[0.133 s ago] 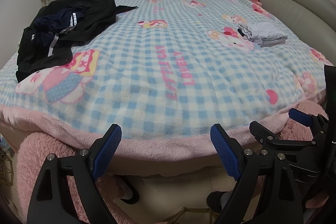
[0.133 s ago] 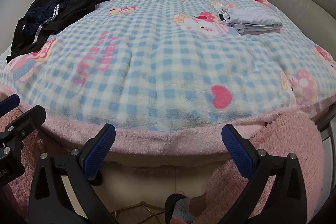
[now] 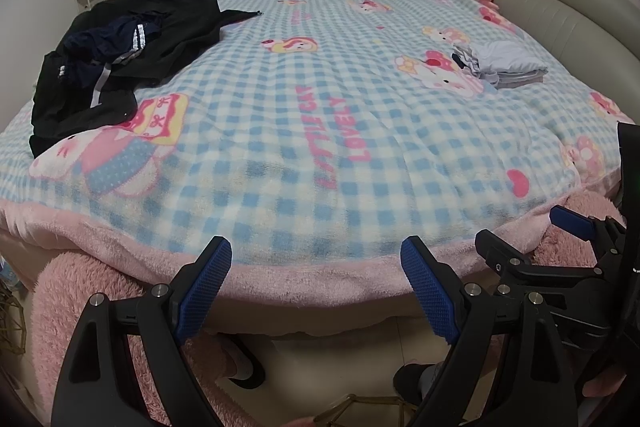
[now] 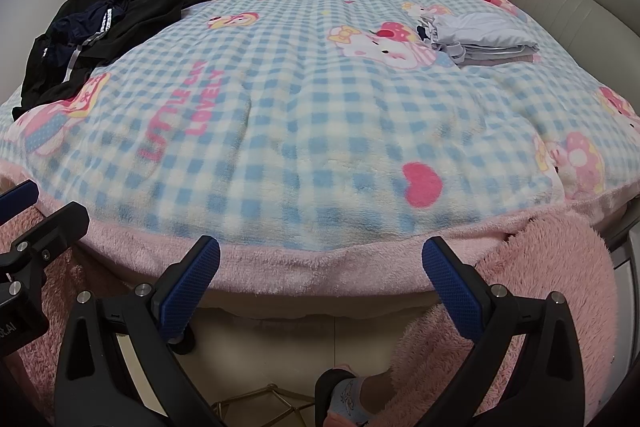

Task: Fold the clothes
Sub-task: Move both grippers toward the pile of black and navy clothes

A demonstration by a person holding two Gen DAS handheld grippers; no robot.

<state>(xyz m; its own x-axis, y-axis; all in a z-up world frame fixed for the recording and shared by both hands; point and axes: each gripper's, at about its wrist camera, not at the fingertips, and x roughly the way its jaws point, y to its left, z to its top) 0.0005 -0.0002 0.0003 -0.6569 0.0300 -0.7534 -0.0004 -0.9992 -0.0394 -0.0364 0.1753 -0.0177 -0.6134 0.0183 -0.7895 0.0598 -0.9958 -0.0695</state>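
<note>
Nothing has shifted: both the left gripper (image 3: 316, 285) and right gripper (image 4: 320, 285) hang wide, empty, at the checked blanket's (image 3: 280, 131) near edge; dark clothes (image 3: 120, 47) heaped far-left, seemingly unfolded, grey folded stack (image 4: 486, 39) far-right.

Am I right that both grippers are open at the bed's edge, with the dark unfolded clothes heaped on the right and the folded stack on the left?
Not quite: sides are swapped. Left wrist view shows the dark clothes on the left, the folded stack on the right. Both grippers are open.
</note>
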